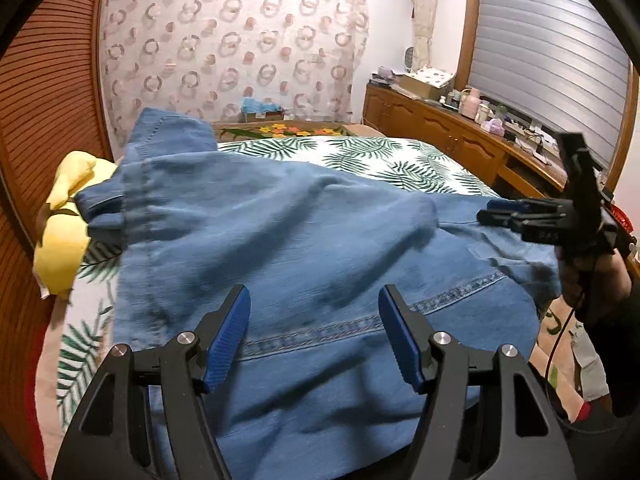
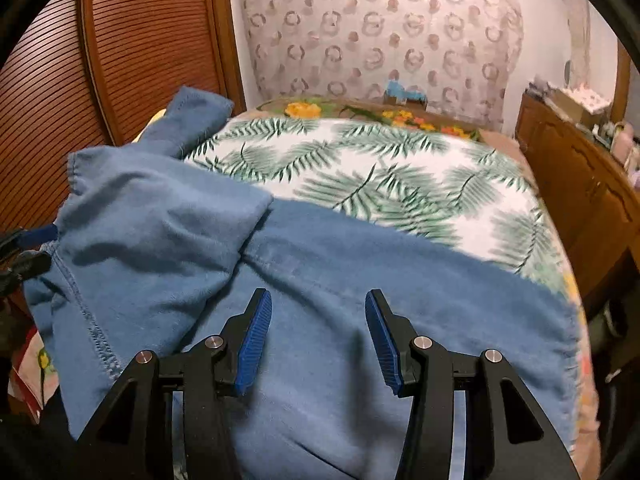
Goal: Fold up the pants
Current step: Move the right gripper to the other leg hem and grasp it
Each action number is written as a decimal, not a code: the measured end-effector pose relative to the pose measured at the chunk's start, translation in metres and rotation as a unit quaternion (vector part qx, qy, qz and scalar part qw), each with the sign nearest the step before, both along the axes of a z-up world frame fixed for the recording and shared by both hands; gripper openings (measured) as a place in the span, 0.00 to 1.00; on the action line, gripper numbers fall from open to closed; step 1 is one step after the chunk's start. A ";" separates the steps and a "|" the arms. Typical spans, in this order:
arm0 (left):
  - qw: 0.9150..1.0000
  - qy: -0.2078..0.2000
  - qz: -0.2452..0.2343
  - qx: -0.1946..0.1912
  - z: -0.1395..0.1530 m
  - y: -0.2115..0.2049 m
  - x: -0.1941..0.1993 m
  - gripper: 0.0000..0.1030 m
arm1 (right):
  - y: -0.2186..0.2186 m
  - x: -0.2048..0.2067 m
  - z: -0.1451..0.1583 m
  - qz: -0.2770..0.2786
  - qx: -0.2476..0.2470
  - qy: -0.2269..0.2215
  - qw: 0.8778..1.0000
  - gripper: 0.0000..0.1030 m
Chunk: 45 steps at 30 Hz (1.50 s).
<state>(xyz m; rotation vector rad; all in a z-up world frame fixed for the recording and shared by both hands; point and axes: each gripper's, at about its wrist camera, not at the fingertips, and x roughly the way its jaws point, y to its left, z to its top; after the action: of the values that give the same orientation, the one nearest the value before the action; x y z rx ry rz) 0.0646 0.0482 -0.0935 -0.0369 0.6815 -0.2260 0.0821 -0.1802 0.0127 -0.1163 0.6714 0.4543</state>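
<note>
Blue denim pants (image 1: 304,248) lie spread across a bed with a palm-leaf cover (image 1: 360,156); one leg end is turned up at the far left. My left gripper (image 1: 314,336) is open and empty, just above the cloth near a stitched seam. My right gripper (image 2: 318,340) is open and empty over the pants (image 2: 360,300). It also shows in the left wrist view (image 1: 486,211) at the right edge of the pants, with its fingers lying side by side near the cloth. The left gripper's fingertips (image 2: 40,236) show at the left edge of the right wrist view, beside a folded-over flap.
A yellow plush toy (image 1: 68,216) lies at the bed's left side by a slatted wooden door (image 1: 48,92). A wooden sideboard (image 1: 452,128) with bottles and boxes runs along the right. A patterned curtain (image 1: 232,48) hangs behind the bed.
</note>
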 end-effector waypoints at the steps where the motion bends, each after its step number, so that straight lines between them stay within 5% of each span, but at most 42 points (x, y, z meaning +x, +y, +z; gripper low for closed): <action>1: 1.000 0.003 -0.004 0.000 -0.001 -0.004 0.001 0.66 | -0.005 -0.002 0.002 -0.003 0.000 -0.003 1.000 0.49; 8: 1.000 0.014 -0.021 0.010 -0.010 -0.022 0.007 0.66 | -0.056 -0.033 0.000 -0.054 -0.007 -0.015 0.998 0.49; 20: 0.999 0.034 -0.016 0.019 -0.030 -0.029 0.017 0.68 | -0.126 -0.069 -0.037 -0.134 -0.021 0.030 0.990 0.49; 45: 0.999 0.027 -0.013 0.019 -0.035 -0.033 0.020 0.79 | -0.136 -0.079 -0.045 -0.148 -0.016 0.049 0.988 0.47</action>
<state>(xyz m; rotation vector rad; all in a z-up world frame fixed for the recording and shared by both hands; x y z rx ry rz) 0.0848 0.0148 -0.1286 0.0031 0.7396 -0.2378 0.0031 -0.3164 -0.0327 -0.0233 0.7787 0.1641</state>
